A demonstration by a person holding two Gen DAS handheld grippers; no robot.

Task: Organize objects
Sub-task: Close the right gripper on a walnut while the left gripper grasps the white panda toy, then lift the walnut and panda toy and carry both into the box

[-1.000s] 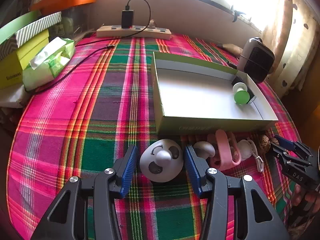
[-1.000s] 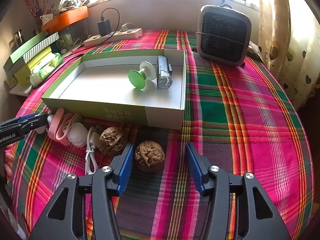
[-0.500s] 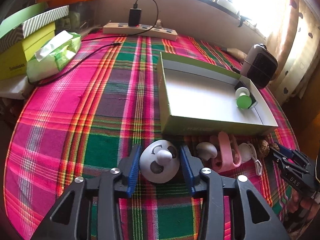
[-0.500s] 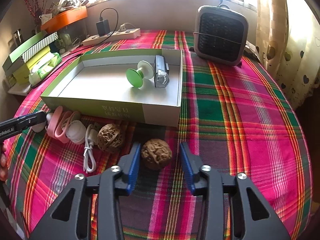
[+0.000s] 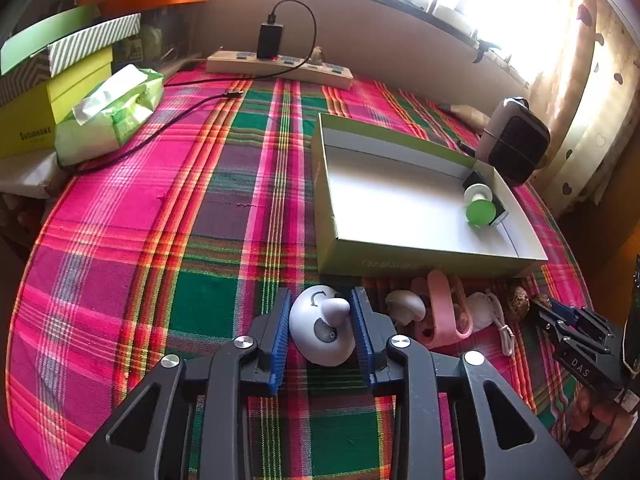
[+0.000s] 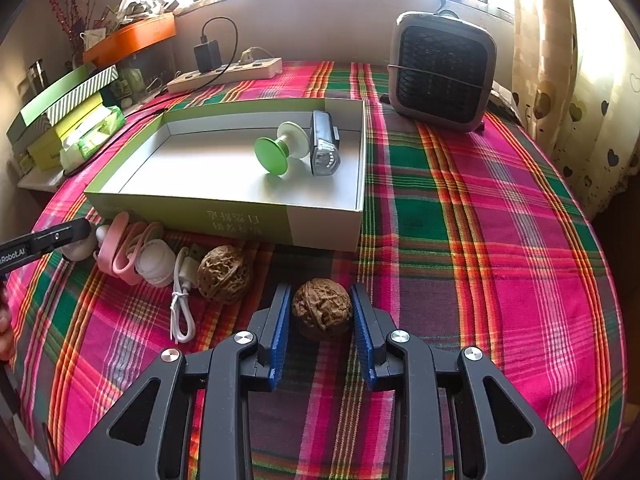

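The left tongs point(image 5: 320, 332) have just been closing and now pinch a white dome-shaped gadget point(image 5: 322, 330) by its sides, the piece tilted on the plaid-covered bench point(image 5: 160, 240). The right tongs point(image 6: 320, 320) have likewise been closing around a wrinkled walnut point(image 6: 322, 307); their blue pads sit against its flanks.

The dome looks like smooth, hard plastic, light but apt to slip, so a hold across its widest part seems safest. The walnut is probably stiff and light, its ridged shell giving the pads good bite at the equator.

From the walnut, a second walnut point(image 6: 225, 273) lies near at 10 o'clock, with a coiled white cable point(image 6: 182, 292) and a pink clip point(image 6: 120, 254) further toward 9. The open green-sided box point(image 6: 192, 216) stands at 12 o'clock, already holding a green-and-white suction knob point(image 6: 280, 150) and a dark bike-light-like item point(image 6: 324, 146).

The box front carries characters too blurred to read. The left tongs' arm shows "Robot.AI" in the right wrist view; a yellow carton point(image 5: 28, 128) bears small illegible print.
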